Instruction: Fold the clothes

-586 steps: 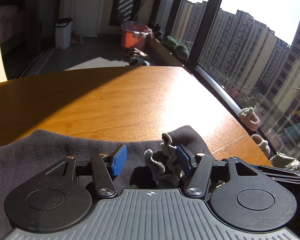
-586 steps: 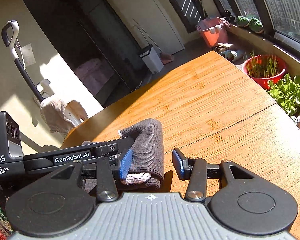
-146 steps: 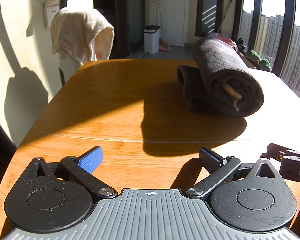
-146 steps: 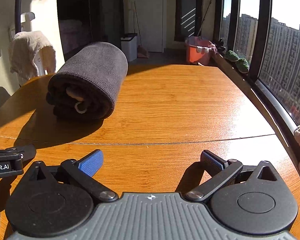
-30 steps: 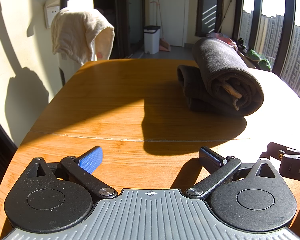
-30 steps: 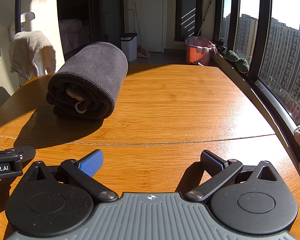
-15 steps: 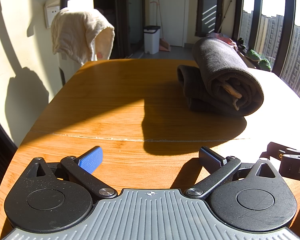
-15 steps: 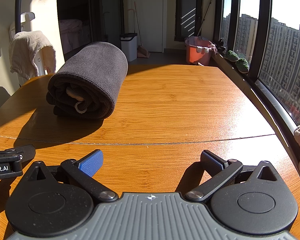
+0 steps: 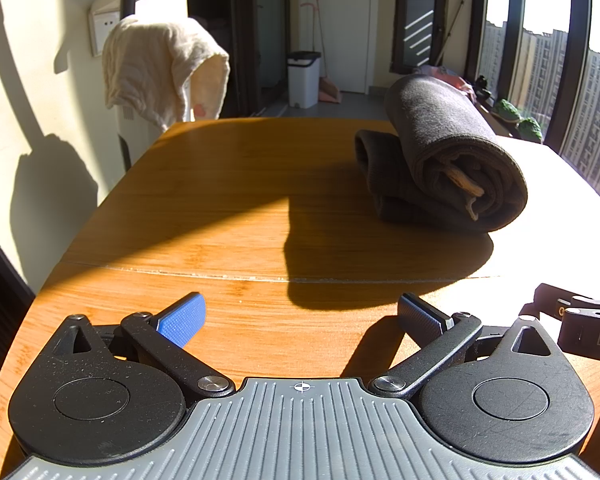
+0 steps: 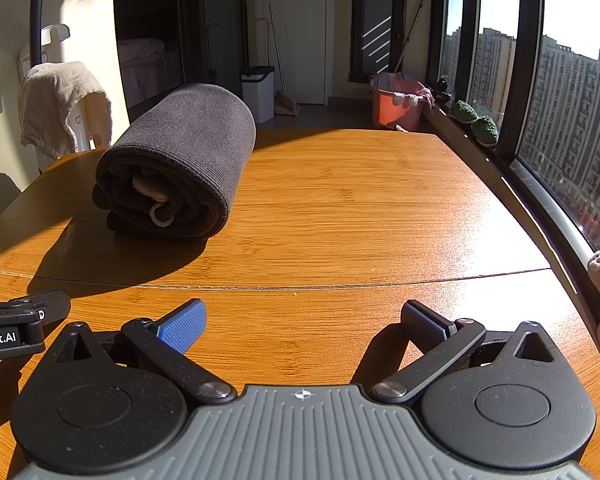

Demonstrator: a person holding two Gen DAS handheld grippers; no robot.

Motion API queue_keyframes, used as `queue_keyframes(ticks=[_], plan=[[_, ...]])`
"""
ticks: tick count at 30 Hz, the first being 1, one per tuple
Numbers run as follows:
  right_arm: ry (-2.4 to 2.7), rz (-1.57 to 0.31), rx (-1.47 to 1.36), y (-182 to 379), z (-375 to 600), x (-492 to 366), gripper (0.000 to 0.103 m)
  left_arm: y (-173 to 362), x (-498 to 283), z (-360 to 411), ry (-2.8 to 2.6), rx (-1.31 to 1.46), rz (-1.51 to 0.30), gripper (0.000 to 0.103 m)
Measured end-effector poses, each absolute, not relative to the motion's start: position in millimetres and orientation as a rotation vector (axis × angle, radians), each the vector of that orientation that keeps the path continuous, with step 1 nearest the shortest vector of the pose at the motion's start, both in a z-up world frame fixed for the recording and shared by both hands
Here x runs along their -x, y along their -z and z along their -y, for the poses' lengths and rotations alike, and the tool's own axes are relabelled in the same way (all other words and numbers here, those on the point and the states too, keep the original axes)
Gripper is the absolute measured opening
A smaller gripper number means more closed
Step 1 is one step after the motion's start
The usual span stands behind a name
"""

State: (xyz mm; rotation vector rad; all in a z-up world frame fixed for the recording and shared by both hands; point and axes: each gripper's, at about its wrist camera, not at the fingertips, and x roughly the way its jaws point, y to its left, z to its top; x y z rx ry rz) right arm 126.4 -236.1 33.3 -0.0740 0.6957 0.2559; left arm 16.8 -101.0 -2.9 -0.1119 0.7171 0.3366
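A sunlit wooden table [image 10: 360,208] beside tall windows holds a rolled dark grey garment [image 10: 180,164] [image 9: 448,160] — resting well ahead of both grippers. The left gripper [image 9: 300,316] and right gripper [image 10: 304,320] sit low near the table's front edge, jaws spread wide — holding nothing.

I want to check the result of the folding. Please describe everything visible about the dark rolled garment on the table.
The dark rolled garment is dark grey ribbed knit fabric, wound into a thick roll lying on its side on the wooden table. Its open end shows layered folds and a pale inner strip. Nothing but the table touches it; both hand-held grippers are apart from it.
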Motion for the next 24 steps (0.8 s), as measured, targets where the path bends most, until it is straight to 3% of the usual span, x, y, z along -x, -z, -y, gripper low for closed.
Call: queue_keyframes(ticks=[24], plan=[[-0.256,-0.696,0.075,-33.4,236.4,-126.5,0.103,3.2,-16.2,100.7,-0.332,0.112,-0.713,0.103]])
